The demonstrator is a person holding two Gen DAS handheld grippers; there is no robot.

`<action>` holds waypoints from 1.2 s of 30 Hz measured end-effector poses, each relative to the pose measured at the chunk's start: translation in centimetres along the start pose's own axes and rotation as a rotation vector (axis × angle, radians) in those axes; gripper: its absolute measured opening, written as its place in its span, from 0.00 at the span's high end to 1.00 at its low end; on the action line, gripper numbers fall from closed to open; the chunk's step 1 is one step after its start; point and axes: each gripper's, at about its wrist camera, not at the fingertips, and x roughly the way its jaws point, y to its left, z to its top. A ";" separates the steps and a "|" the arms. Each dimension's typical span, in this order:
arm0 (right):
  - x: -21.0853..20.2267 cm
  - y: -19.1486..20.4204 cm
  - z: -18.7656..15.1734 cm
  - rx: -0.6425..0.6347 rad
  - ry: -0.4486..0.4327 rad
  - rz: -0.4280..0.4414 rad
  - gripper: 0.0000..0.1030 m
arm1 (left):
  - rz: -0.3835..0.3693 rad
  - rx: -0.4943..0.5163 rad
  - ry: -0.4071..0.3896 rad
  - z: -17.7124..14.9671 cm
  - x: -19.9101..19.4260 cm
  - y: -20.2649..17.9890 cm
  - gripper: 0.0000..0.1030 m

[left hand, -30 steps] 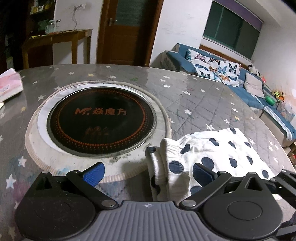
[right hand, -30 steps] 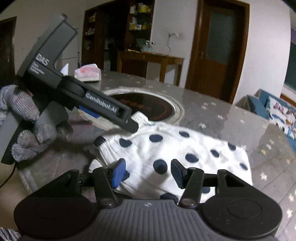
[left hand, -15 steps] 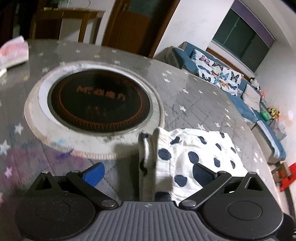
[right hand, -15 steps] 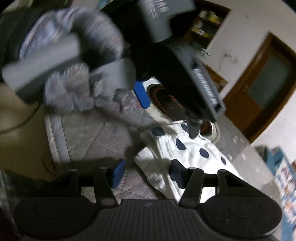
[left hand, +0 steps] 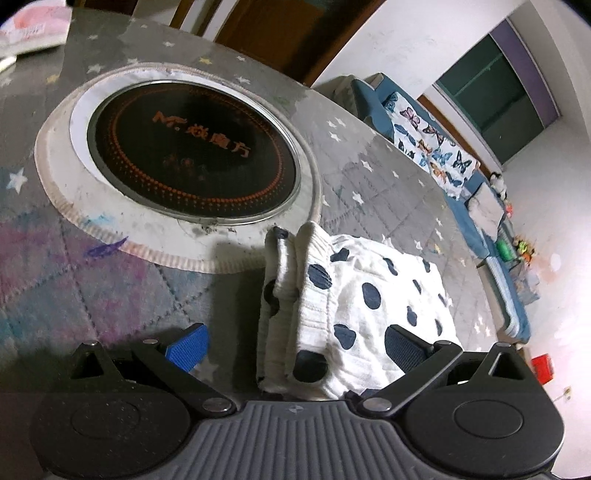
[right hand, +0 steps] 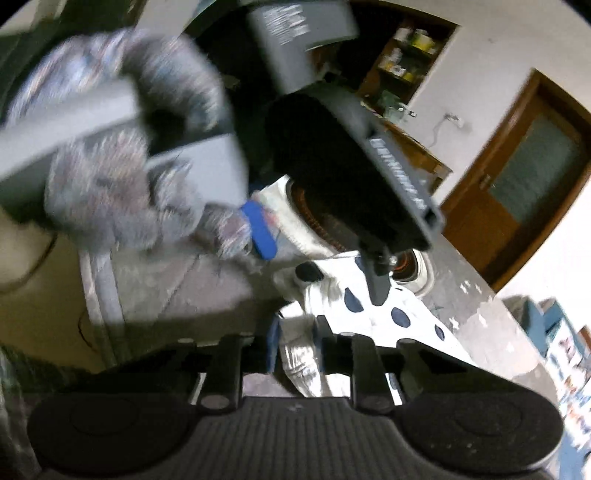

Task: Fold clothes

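Observation:
A white garment with navy dots (left hand: pixel 369 291) lies folded on the grey star-patterned tablecloth (left hand: pixel 110 280), its ribbed band toward the cooktop. My left gripper (left hand: pixel 295 343) hangs over the garment's near end, open wide, with the cloth between its blue fingers (left hand: pixel 188 345) but untouched. In the right wrist view the garment (right hand: pixel 399 314) runs away to the right. My right gripper (right hand: pixel 297 345) is closing its jaws on the bunched near edge, and the cloth fills the narrow gap. The left gripper (right hand: pixel 317 258), held by a gloved hand (right hand: pixel 122 184), looms above it.
A round black induction cooktop (left hand: pixel 192 151) with a white rim sits in the table's middle. A pink tissue pack (left hand: pixel 33 26) lies at the far left. The table's edge (right hand: pixel 99 295) runs close on the left. A blue sofa (left hand: pixel 443 162) and wooden door (right hand: pixel 517 192) stand beyond.
My right gripper's jaws have narrowed from half open onto the garment's near edge, after shifting toward that corner. The left gripper has rolled and stays open over the garment.

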 end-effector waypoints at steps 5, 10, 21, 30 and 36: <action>-0.8 -2.1 0.2 0.160 -0.036 0.035 0.86 | -0.056 -0.088 0.009 0.0 0.1 0.5 0.00; -1.9 -4.4 0.1 0.287 -0.076 0.050 0.88 | -0.127 -0.173 0.035 0.1 0.5 0.8 0.00; -2.0 -5.1 -0.8 0.332 -0.090 0.075 0.96 | -0.192 -0.309 0.076 0.7 3.1 2.2 0.65; -2.0 -8.1 -2.6 0.433 -0.074 0.023 0.79 | -0.193 -0.301 0.065 0.6 2.9 2.9 0.72; -2.5 -8.4 -3.3 0.450 -0.075 0.020 0.67 | -0.194 -0.286 0.049 0.8 1.9 1.8 0.76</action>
